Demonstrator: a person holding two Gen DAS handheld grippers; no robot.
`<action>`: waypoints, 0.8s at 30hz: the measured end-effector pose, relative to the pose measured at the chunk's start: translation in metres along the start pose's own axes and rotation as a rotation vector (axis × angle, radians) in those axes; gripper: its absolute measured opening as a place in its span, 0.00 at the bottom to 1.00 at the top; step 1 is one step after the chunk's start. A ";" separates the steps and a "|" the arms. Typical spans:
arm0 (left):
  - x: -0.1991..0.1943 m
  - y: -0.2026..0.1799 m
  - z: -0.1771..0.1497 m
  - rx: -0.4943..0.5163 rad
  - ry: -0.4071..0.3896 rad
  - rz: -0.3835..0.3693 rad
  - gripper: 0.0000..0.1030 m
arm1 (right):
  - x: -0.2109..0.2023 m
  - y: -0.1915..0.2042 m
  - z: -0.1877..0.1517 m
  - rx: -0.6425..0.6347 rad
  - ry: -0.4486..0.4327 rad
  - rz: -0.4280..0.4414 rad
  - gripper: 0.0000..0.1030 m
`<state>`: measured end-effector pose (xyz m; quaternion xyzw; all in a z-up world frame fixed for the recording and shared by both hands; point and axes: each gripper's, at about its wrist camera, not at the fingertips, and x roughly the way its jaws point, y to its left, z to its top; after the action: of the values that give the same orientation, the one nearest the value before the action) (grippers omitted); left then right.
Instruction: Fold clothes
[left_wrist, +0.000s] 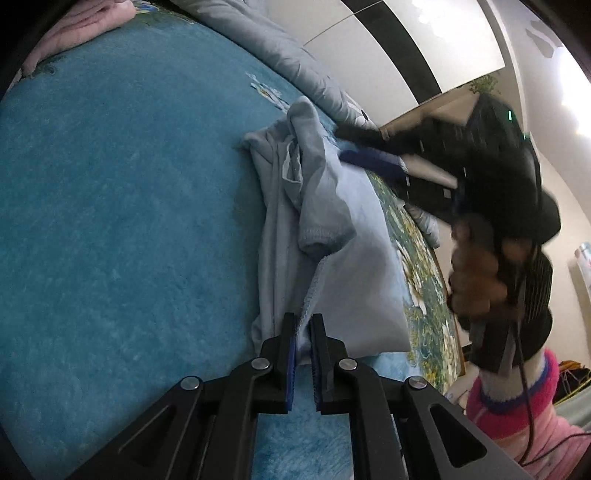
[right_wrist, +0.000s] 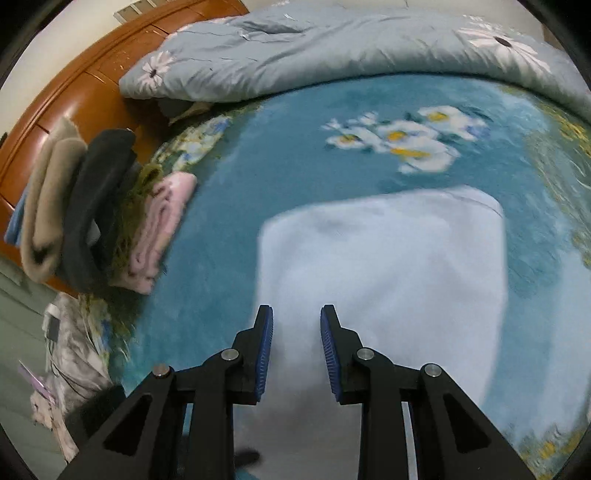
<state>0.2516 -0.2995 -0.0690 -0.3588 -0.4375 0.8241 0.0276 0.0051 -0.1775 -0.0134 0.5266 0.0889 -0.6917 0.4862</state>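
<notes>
Left claw (left_wrist: 303, 328) pinches the light blue garment's (left_wrist: 332, 236) hem at six o'clock, pinning it on the bed (left_wrist: 110, 221), while the right claw (right_wrist: 296, 321) hovers half-open above, probably to smooth the fold

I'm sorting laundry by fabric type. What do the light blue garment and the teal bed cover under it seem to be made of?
The light blue garment looks like soft matte knit, probably cotton jersey or fleece: it has a ribbed cuff and limp folds. The left gripper pinches its edge. The teal bed cover looks like plush fleece or velvet-like pile, given its fuzzy, mottled nap; the exact fibre cannot be told.
</notes>
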 end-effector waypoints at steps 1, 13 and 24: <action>0.000 0.000 0.000 0.001 0.002 0.002 0.09 | 0.002 0.007 0.004 -0.018 -0.011 -0.005 0.27; -0.003 -0.001 -0.006 0.015 0.002 -0.014 0.09 | 0.026 0.016 0.025 -0.009 0.022 -0.119 0.02; -0.005 -0.001 -0.011 0.003 0.016 -0.032 0.09 | 0.066 0.014 0.046 0.049 0.105 -0.157 0.04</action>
<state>0.2623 -0.2932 -0.0696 -0.3581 -0.4419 0.8213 0.0448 -0.0118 -0.2522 -0.0424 0.5652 0.1381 -0.7011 0.4123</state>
